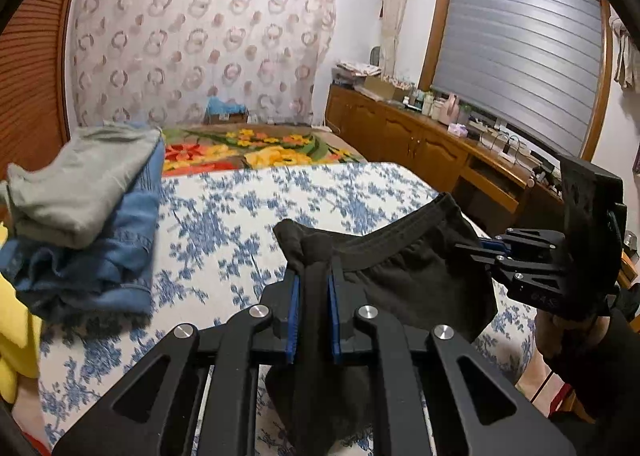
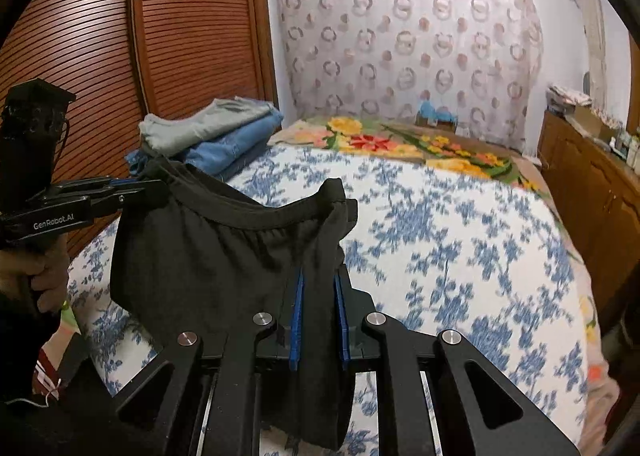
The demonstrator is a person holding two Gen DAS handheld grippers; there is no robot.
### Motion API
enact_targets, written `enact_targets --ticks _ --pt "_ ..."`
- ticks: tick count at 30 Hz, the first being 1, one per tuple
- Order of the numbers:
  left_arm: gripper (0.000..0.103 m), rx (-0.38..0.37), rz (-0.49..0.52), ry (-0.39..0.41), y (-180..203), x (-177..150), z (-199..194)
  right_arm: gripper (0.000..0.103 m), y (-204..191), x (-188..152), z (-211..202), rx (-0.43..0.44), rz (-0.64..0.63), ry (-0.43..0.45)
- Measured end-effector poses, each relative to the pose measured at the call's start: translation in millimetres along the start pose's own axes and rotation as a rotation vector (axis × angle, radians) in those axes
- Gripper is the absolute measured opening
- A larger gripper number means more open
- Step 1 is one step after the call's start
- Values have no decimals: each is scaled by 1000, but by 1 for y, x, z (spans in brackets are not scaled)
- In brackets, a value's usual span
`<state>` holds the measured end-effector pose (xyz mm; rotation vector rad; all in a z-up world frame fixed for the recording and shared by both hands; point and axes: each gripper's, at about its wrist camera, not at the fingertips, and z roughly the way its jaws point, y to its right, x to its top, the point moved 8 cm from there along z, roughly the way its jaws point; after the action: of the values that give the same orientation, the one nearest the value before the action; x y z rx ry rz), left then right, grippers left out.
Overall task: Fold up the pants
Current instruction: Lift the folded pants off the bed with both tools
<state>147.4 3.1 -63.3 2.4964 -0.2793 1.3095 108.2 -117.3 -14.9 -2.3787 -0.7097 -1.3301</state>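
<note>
- Hanging between both grippers, the black pants point(image 2: 224, 252) sag at the elastic waistband, lifted above the floral bedspread point(image 2: 460, 256).
- Left gripper point(image 1: 314, 284) pinches one waistband end.
- Right gripper point(image 2: 320, 288) clamps the other.

Black pants point(image 1: 408, 272) point(image 2: 224, 252), soft knit, elastic waistband uppermost and sagging in a curve. Held lifted above the bed's near edge, pinched at both waistband ends; fabric hangs loose and bunched below.
</note>
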Motion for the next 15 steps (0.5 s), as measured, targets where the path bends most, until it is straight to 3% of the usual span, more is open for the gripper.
enact_targets --ticks 15 --pt "13 35 21 59 -14 27 -12 14 -3 33 5 3 -98 42"
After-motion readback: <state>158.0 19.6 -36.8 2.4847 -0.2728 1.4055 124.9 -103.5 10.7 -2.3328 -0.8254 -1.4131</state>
